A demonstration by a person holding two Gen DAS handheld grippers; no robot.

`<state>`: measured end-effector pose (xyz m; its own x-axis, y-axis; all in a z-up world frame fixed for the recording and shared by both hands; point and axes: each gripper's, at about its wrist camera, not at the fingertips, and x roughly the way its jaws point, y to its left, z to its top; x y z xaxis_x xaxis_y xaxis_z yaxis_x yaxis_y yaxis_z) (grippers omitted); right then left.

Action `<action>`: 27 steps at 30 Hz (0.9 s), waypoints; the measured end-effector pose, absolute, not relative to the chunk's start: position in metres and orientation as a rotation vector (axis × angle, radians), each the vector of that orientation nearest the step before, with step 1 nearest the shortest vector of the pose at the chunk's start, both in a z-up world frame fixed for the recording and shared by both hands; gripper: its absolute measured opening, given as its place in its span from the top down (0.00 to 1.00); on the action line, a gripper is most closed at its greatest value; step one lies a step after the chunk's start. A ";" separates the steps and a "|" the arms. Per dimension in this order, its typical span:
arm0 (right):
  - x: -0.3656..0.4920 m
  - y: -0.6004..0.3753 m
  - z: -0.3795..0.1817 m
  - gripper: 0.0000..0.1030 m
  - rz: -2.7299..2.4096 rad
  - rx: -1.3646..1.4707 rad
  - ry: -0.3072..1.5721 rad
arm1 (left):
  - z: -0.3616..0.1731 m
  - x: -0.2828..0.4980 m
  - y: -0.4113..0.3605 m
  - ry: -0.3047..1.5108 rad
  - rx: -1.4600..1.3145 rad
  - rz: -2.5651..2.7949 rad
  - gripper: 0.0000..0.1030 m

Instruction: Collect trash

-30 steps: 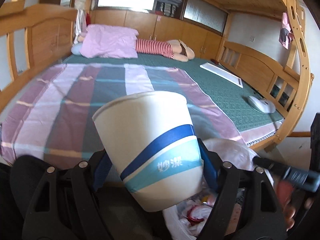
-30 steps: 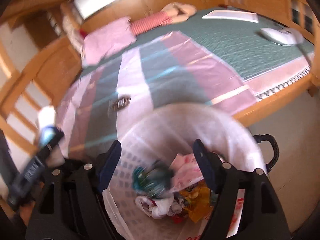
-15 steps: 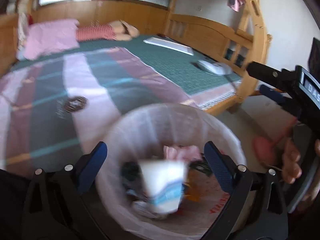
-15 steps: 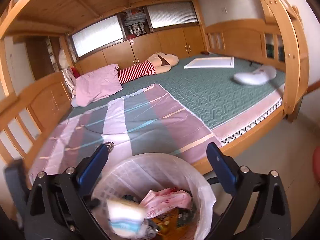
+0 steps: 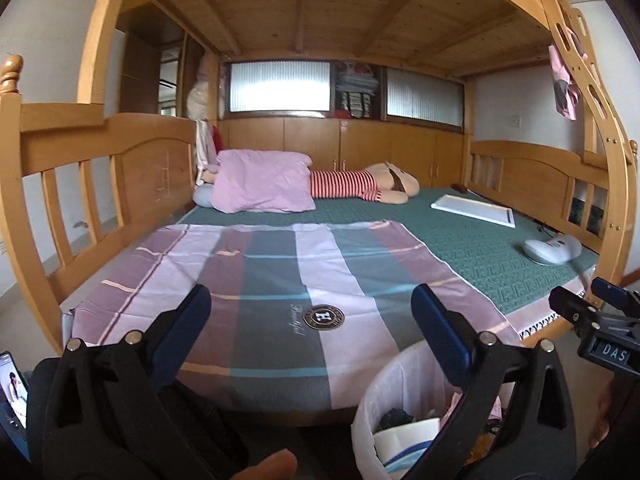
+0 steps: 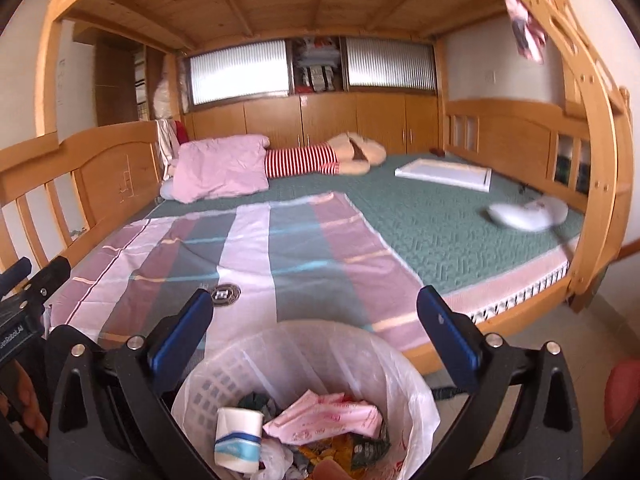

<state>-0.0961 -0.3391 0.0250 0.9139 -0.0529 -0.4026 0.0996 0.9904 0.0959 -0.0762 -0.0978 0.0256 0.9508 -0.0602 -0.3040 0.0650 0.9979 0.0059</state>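
While both pairs of jaws have just been opening, nothing lies between either pair, and both now stand wide apart, released. The left gripper (image 5: pixel 310 332) has its blue pads over the striped sheet (image 5: pixel 280 280), with the bin (image 5: pixel 372 412) low at its right side, partly behind the right-hand finger. The right gripper (image 6: pixel 314 334) hangs straight above the bin (image 6: pixel 416 400), its pads level with the far rim.

The cup (image 6: pixel 238 444), white with a blue band, lies in the bin, at the left side of the heap, leaning on the other trash. Just beside it is a pink wrapper (image 6: pixel 324 420), with darker and yellow scraps below. A white bag lines the bin. From the left wrist view the cup (image 5: pixel 408 440) shows as a white rim inside the bin.

Past the bin is the bed. The sheet covers its near left part and bears a round logo (image 5: pixel 323 317). The green mat (image 6: pixel 432 224) covers the rest. At the far end lie a pink pillow (image 5: pixel 264 186) and a plush toy (image 5: pixel 368 186) in a red-striped shirt, touching each other. A white board (image 5: pixel 474 210) lies flat at the right, and a white device (image 5: pixel 552 250) sits near the right edge. Each view catches the other gripper at its side edge.
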 end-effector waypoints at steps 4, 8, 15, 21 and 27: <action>-0.102 -0.333 0.033 0.03 -0.078 0.085 0.363 | 0.026 -0.072 -0.097 0.349 0.023 -0.060 0.03; -0.103 -0.328 0.035 0.03 -0.084 0.060 0.347 | 0.023 -0.065 -0.098 0.385 0.016 -0.086 0.03; -0.102 -0.321 0.033 0.03 -0.089 0.040 0.351 | 0.017 -0.064 -0.098 0.411 0.001 -0.110 0.03; -0.101 -0.318 0.031 0.03 -0.085 0.034 0.360 | 0.014 -0.061 -0.097 0.430 -0.004 -0.116 0.03; -0.100 -0.318 0.030 0.03 -0.086 0.035 0.361 | 0.012 -0.059 -0.098 0.439 -0.006 -0.116 0.03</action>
<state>-0.1004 -0.3182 0.0300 0.9318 -0.0778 -0.3544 0.0902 0.9957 0.0188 -0.0595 -0.0980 0.0125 0.8985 -0.1138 -0.4240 0.1111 0.9933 -0.0311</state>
